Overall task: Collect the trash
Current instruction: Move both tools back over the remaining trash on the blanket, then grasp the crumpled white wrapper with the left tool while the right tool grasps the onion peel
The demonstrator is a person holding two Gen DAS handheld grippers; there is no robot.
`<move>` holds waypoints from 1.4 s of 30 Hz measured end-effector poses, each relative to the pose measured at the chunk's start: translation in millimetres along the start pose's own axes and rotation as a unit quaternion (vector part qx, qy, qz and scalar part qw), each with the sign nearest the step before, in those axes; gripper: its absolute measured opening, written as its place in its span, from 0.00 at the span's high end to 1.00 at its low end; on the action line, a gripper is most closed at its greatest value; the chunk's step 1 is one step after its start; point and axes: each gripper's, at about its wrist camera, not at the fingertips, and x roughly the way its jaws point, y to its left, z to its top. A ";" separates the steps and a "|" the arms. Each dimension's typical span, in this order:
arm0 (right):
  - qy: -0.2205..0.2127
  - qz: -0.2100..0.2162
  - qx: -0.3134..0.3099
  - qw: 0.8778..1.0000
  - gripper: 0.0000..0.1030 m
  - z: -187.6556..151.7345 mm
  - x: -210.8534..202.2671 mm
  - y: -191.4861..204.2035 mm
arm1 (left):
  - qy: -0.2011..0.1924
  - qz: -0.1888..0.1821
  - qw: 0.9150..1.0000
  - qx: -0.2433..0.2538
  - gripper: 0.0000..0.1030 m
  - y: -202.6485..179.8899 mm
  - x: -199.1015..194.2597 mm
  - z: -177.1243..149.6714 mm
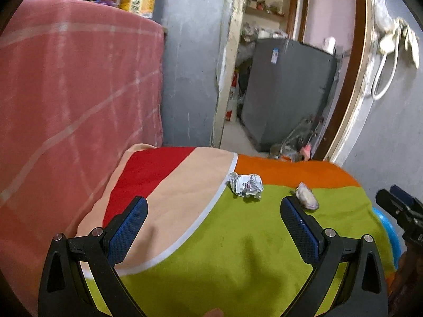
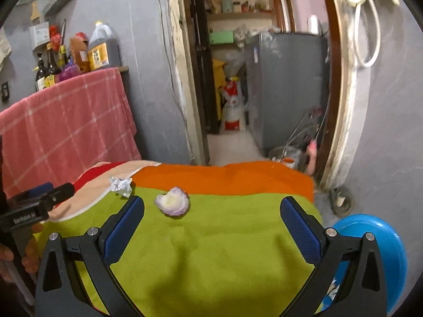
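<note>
A crumpled white paper ball (image 1: 246,185) lies on the striped cloth (image 1: 224,237), where green meets beige. An onion piece (image 1: 306,199) lies to its right, just past my left gripper's right fingertip. My left gripper (image 1: 214,208) is open and empty, short of the paper. In the right wrist view the paper ball (image 2: 121,186) lies far left and the onion piece (image 2: 173,204) lies ahead, left of centre. My right gripper (image 2: 211,208) is open and empty above the green cloth (image 2: 224,251). Each gripper shows at the other view's edge.
A blue bin (image 2: 380,248) stands low at the cloth's right edge. A pink checked cloth (image 1: 66,100) hangs on the left, with bottles (image 2: 76,52) above it. A doorway ahead opens onto a grey appliance (image 2: 288,84).
</note>
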 end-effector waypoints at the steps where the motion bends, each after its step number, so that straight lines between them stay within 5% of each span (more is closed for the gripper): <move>1: 0.008 0.004 0.001 1.000 0.00 1.2 5.4 1.0 | 0.003 0.000 1.000 0.005 0.05 -1.6 2.9 0.9; 16: 0.149 0.066 -0.036 0.986 0.18 1.2 89.1 22.4 | 0.069 -0.046 0.996 0.016 0.08 -2.5 67.6 14.2; 29: 0.176 0.056 -0.086 0.979 0.34 0.9 122.5 44.3 | 0.118 -0.084 0.989 0.009 0.48 -0.4 100.5 22.6; 36: 0.174 0.070 -0.091 0.978 0.59 0.1 124.0 47.2 | 0.120 -0.093 0.988 0.024 0.78 -9.1 102.1 24.3; 42: 0.175 0.075 -0.086 0.978 0.64 -2.3 119.1 46.6 | 0.115 -0.086 0.989 0.039 0.87 -16.6 96.8 19.1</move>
